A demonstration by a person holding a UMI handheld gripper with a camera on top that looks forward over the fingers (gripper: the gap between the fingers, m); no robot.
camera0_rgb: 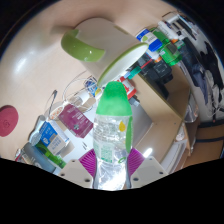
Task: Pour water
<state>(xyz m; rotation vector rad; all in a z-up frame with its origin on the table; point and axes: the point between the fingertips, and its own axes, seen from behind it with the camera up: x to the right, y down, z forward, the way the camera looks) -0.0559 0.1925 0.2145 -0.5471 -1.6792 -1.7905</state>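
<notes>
While the gripper is raised over a cluttered table, its two fingers pinch a clear plastic bottle from both sides. The purple pads sit against the lower body of the bottle, one at ea. side, w/ no gap visible betw. pad and plastic.

Bottle: transparent, ribbed body, printed label approx. mid-height, green upper section at the neck end. It stands roughly in line w/ the fingers, neck pointing away from the gripper. Water level inside: cannot tell.

Scene appears strongly tilted. Beyond the bottle, the light beige table carries these items:
- A light green cup-like object, lying well beyond the bottle, far side of the table.
- A pink round object, off to the left, apart from the rest.
- A magenta box-like item, just left of the bottle.
- A cluster of small packs w/ blue and white print, nearer the left finger.
- A second group of bottles and containers, beyond and right of the held bottle; details too small to identify.

A pale tray-like edge shows just right of the bottle. No receiving vessel can be identified w/ certainty.
</notes>
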